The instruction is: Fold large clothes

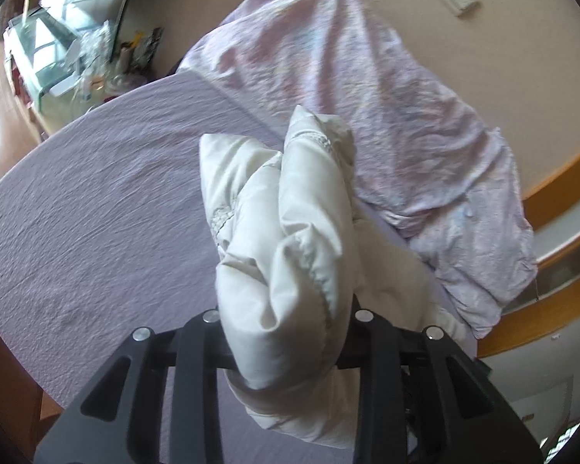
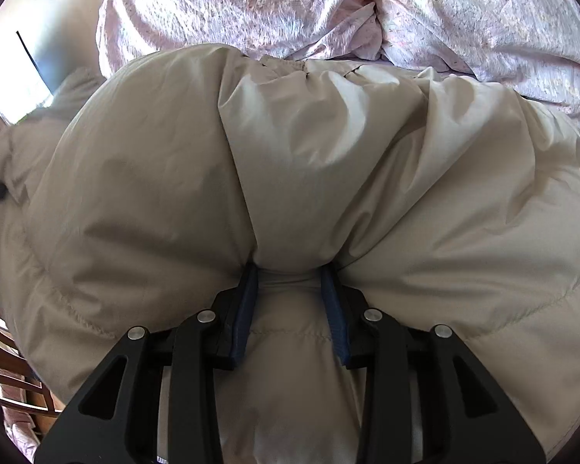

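A puffy off-white down jacket (image 1: pixel 290 239) is bunched up between the jaws of my left gripper (image 1: pixel 286 321), which is shut on it and holds it above the lilac bed sheet (image 1: pixel 96 212). The fabric hides the fingertips. In the right wrist view the same jacket (image 2: pixel 290 162) fills most of the frame. My right gripper (image 2: pixel 292 270) is shut on a thick fold of it, and its blue pads (image 2: pixel 247 309) press into the cloth on both sides.
A crumpled pink duvet (image 1: pixel 367 96) lies along the far side of the bed against the wall, and it also shows in the right wrist view (image 2: pixel 328 7). A cluttered bedside table (image 1: pixel 77 65) stands beyond the bed's left end. A wooden chair (image 2: pixel 7 367) is at the lower left.
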